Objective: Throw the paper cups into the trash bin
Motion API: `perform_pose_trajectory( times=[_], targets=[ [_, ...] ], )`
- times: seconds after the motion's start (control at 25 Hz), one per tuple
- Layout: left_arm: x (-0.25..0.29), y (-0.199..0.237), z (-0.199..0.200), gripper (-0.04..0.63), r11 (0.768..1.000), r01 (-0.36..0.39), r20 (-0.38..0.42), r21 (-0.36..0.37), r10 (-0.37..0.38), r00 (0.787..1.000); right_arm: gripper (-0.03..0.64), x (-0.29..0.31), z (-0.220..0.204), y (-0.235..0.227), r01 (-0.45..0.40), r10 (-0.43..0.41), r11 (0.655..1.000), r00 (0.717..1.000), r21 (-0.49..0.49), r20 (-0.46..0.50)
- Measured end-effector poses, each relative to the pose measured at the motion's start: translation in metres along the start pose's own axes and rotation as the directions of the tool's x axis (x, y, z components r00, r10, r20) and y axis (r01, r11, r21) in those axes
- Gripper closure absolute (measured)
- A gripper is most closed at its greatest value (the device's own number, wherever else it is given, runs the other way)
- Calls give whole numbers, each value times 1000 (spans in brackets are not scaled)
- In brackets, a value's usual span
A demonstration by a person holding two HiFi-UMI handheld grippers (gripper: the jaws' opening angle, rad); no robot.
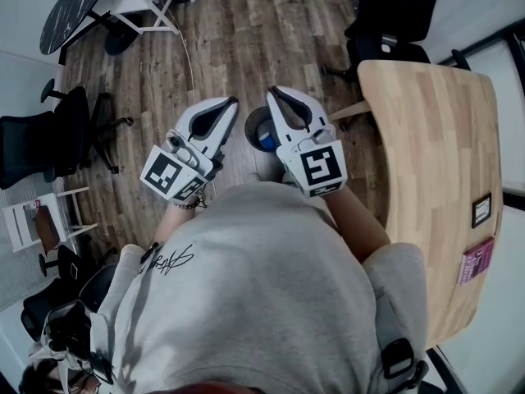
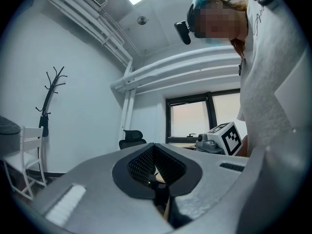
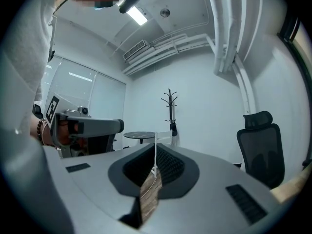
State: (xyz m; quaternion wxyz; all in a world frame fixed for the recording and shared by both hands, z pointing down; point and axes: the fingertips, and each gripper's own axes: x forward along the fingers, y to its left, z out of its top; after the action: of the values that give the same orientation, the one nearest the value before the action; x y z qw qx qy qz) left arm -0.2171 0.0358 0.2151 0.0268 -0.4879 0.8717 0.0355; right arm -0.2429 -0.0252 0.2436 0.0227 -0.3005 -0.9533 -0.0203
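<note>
Head view: round bin [image 1: 249, 128] on grained wooden floor [image 1: 238, 31].

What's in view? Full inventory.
trash bin: one, grey, on floor below both claws, blue item inside
wooden table: one, light wood, right
small frame: one, black, on table's far edge
booklet: one, pink, on table near frame
office chairs: at least two, black, left and beyond table
round table: one, black, top left
coat rack: one, black, by wall
left claw: one, white, shut, empty
right claw: one, white, shut, empty
</note>
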Motion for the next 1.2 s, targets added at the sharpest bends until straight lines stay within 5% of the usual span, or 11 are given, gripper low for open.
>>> perform_pose_trajectory(
  times=[1.2],
  targets=[
    [1, 1, -4, 592, 1000, -6, -10, -3, 6, 1000, 607, -4, 2, 1, -7, 7, 1000, 1000, 5, -4]
  ],
)
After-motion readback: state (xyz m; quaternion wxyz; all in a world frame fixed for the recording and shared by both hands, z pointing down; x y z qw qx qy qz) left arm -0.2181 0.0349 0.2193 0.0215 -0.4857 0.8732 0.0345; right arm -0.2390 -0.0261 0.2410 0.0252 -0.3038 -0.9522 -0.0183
